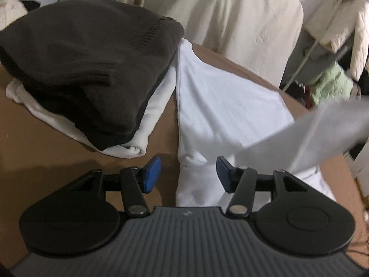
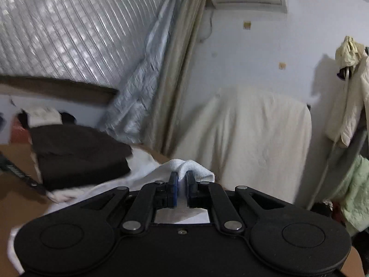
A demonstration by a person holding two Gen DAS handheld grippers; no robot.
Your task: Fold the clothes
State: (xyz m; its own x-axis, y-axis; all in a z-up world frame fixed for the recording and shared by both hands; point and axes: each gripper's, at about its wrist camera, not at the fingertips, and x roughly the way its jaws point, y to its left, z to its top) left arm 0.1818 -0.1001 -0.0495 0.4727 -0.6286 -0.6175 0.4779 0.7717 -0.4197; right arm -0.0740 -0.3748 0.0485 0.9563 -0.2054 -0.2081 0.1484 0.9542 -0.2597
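Note:
A white garment (image 1: 221,101) lies spread on the brown table (image 1: 46,152). My left gripper (image 1: 188,173) is open just above its near edge, holding nothing. One part of the garment (image 1: 322,129) is lifted and blurred at the right. In the right wrist view my right gripper (image 2: 182,184) is shut on a bunched fold of the white garment (image 2: 191,166), held up above the table.
A folded stack with a dark brown knit (image 1: 87,64) on top of a white piece (image 1: 138,138) sits at the left of the table; it also shows in the right wrist view (image 2: 78,154). A cream-covered chair (image 2: 258,143) stands behind. Clothes hang on a rack (image 1: 341,34) at the right.

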